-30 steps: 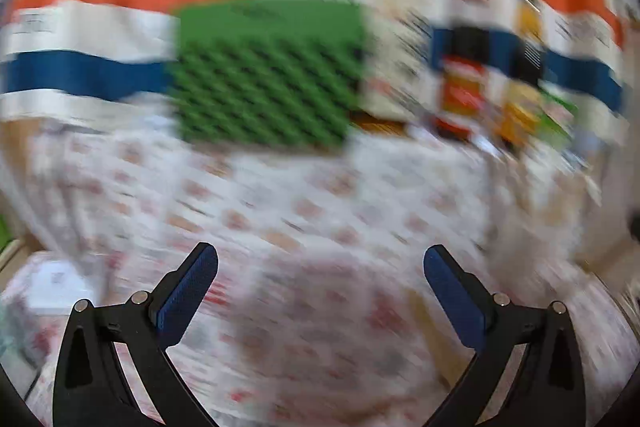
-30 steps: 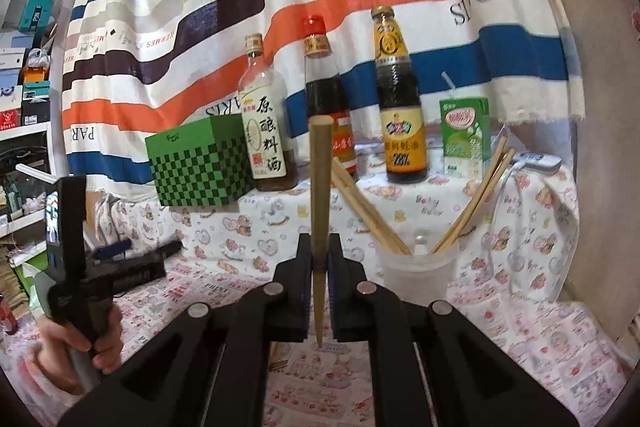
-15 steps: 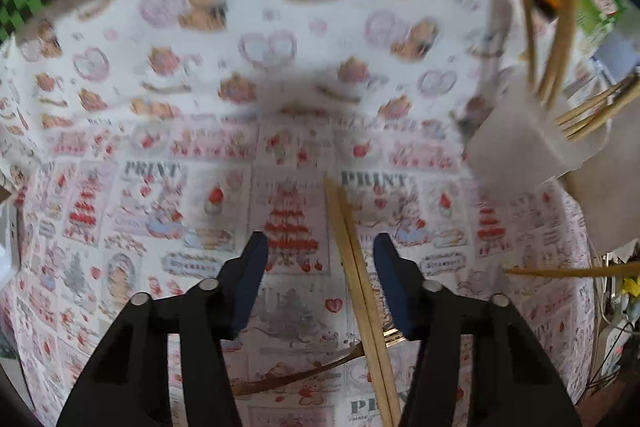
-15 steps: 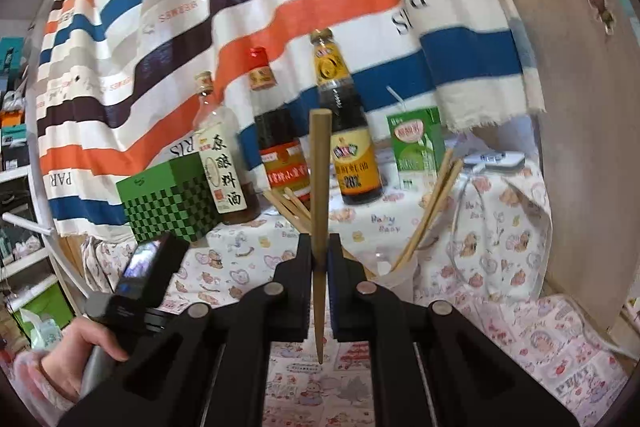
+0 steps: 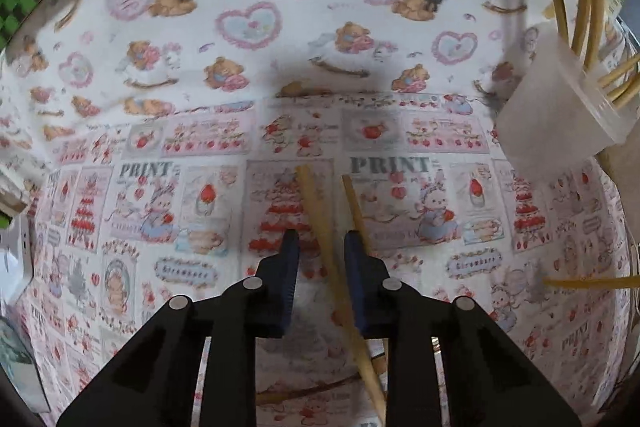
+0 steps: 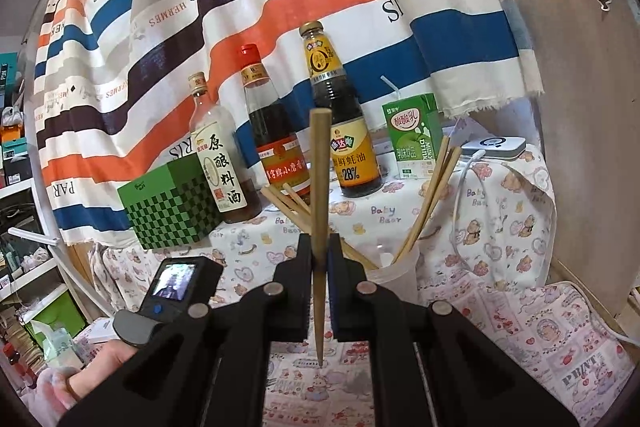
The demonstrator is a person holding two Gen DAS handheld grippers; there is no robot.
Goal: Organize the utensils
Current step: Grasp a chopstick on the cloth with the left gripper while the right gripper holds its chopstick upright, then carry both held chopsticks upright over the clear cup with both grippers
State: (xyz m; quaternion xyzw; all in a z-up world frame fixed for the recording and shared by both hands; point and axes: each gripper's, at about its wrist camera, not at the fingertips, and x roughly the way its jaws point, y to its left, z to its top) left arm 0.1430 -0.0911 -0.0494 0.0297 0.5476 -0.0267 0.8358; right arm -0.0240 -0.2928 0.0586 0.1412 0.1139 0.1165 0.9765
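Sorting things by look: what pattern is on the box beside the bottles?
Green and black checks on the box, right wrist view.

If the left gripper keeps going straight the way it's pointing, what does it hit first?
Most likely the chopstick lying between the closing jaws of the left gripper, then the printed tablecloth right beneath it; depth is hard to judge.

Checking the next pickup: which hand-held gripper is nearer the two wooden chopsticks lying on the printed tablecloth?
Left. The left hand-held gripper is closing around one of the two wooden chopsticks; the right hand-held gripper holds another chopstick upright, above the tablecloth.
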